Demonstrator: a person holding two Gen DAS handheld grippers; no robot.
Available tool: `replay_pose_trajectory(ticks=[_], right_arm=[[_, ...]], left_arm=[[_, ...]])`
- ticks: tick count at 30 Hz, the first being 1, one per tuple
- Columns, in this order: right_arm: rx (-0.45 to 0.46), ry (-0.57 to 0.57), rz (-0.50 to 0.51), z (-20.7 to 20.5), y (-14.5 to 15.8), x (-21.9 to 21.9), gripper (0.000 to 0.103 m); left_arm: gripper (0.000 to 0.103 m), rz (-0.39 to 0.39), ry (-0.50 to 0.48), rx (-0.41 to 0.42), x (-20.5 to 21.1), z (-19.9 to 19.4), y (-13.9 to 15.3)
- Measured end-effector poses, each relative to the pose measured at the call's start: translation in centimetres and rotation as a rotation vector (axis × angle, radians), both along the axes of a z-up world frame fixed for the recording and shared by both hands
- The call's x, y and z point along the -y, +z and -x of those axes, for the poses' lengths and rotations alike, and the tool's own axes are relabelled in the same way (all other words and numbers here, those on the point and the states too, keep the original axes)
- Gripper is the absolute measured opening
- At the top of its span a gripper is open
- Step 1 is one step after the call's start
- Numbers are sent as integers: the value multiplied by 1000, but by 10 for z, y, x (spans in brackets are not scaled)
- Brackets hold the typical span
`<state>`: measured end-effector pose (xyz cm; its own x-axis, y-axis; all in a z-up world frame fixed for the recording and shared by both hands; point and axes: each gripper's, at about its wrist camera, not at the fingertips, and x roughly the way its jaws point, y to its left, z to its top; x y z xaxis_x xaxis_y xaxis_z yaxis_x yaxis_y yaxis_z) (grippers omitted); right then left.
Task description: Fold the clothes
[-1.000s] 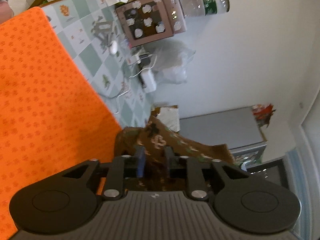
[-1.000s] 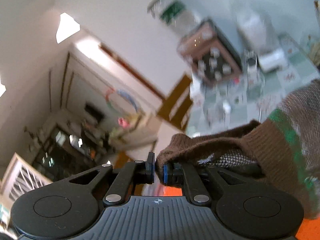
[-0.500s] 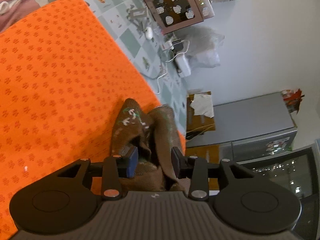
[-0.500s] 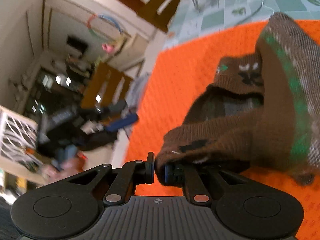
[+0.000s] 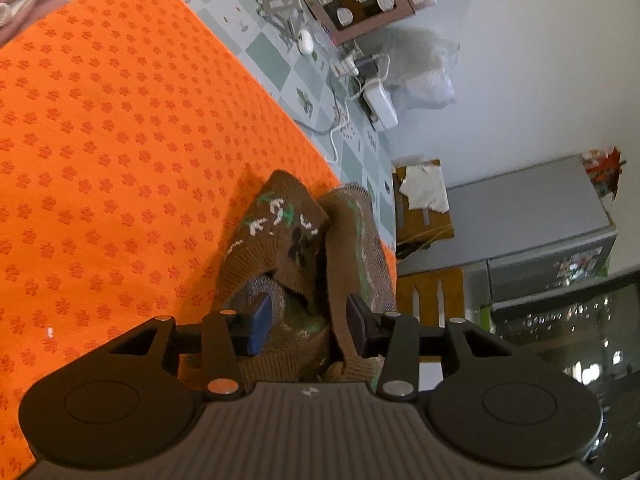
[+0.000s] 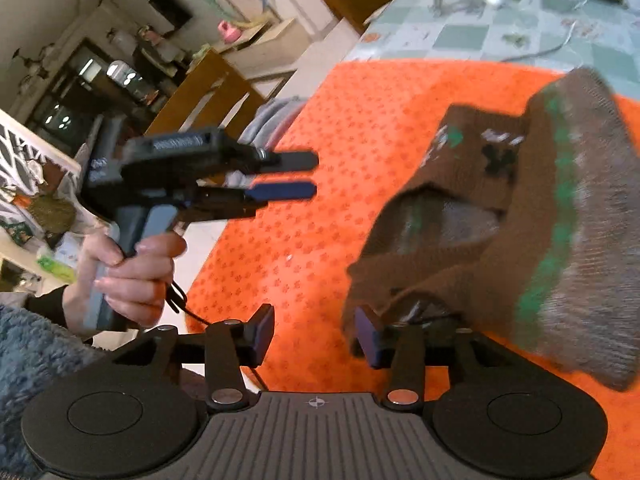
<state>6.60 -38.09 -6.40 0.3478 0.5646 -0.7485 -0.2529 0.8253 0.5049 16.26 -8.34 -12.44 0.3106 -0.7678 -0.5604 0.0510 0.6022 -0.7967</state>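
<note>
Brown knit sweater (image 5: 296,248) soft, limp, light; take it by an edge; left gripper (image 5: 308,322) and right gripper (image 6: 316,336) just opened, jaws apart, clamping nothing.

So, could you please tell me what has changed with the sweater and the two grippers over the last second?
The right gripper was clamped on the brown sweater and carried it down onto the orange cloth; its jaws have just been opening, and the hem now lies beside one pad, released. The left gripper has just been opening too, with loose folds of sweater between its pads. The clutter on the tiled table looks unchanged.
</note>
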Motion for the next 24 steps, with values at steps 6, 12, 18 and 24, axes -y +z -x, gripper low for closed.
replay_pose_trajectory(ticks=[6, 12, 18, 24], right_arm=[[-3, -128, 84, 8, -1, 23, 50], [-20, -191, 142, 10, -38, 26, 50], [18, -293, 224, 8, -61, 33, 50], [57, -400, 225, -3, -67, 48, 50]], left_arm=[[58, -21, -170, 42, 31, 5, -12], [59, -143, -353, 95, 61, 11, -29], [59, -241, -473, 89, 79, 15, -52], [54, -376, -506, 114, 90, 14, -64]])
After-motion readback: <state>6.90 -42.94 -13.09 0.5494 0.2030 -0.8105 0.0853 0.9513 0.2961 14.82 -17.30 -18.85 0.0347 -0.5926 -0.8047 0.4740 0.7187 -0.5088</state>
